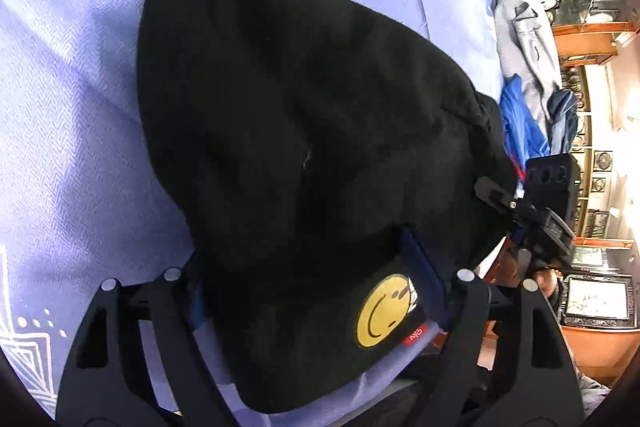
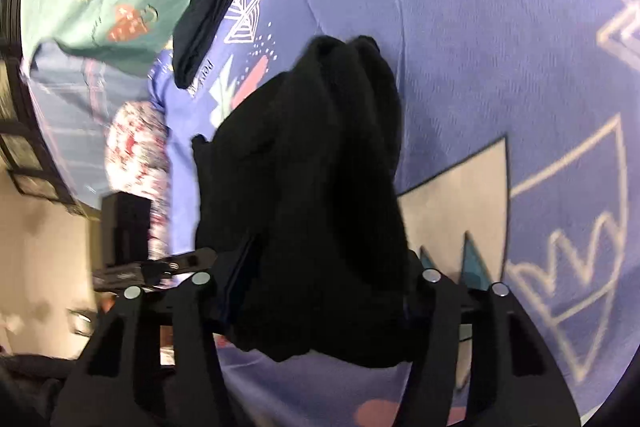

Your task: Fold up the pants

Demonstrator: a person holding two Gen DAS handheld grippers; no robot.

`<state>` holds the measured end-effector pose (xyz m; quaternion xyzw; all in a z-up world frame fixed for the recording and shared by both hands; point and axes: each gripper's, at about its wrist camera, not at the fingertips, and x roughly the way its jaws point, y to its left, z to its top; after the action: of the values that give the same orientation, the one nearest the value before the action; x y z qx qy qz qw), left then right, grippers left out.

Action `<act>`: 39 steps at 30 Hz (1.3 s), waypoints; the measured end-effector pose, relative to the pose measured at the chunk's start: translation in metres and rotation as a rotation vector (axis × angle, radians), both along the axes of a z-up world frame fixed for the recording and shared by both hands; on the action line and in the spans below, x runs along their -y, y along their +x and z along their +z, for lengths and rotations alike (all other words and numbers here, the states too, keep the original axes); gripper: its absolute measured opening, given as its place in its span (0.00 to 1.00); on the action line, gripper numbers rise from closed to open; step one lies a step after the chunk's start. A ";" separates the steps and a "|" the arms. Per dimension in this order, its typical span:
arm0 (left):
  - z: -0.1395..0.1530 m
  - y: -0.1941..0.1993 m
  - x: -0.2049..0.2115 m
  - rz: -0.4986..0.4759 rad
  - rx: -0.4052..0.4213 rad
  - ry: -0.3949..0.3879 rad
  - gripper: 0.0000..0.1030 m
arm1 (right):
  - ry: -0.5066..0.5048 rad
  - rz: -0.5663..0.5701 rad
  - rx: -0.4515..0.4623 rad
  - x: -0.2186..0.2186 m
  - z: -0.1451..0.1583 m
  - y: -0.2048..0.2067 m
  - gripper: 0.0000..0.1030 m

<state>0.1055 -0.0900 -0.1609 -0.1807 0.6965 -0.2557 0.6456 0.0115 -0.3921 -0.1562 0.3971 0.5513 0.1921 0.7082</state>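
Pants: the black pants hang bunched over the purple bed sheet.
Left gripper: jaws pinching the pants.
Right gripper: jaws pinching the pants.
Risk: thick cloth could slip out and fall crooked.

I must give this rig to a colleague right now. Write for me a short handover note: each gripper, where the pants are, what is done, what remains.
Left gripper: shut on the black fleece pants, at the end with the yellow smiley patch.
Right gripper: shut on the same pants at another edge.
Pants: bunched, hanging between both grippers over the lilac patterned bedsheet.
Done: both grips taken.
Left: probably lay the pants flat, fold them, smooth them. Fold count so far cannot be told.
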 end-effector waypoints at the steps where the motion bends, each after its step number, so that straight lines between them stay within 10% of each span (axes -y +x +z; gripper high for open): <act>1: -0.002 0.001 -0.004 0.010 -0.010 -0.010 0.77 | -0.009 -0.007 0.003 0.000 -0.002 0.001 0.53; 5: -0.011 0.006 -0.020 0.103 -0.080 -0.087 0.76 | -0.024 0.000 -0.010 -0.008 0.001 0.007 0.53; 7: -0.008 0.005 -0.021 0.102 -0.071 -0.080 0.43 | -0.018 0.015 -0.016 -0.013 0.006 0.009 0.43; 14: 0.039 0.004 -0.029 0.065 0.050 -0.083 0.17 | 0.002 0.079 0.097 -0.030 0.064 0.021 0.38; 31: 0.233 0.150 -0.086 0.167 0.619 0.024 0.17 | -0.097 0.310 0.584 -0.134 0.244 0.227 0.38; 39: 0.167 0.283 -0.099 0.299 0.560 0.171 0.24 | -0.345 0.262 0.505 -0.158 0.173 0.367 0.43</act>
<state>0.3884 0.0094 0.0060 -0.1488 0.4765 -0.1383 0.8554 0.3784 -0.2341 0.0172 0.1371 0.4292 0.2778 0.8484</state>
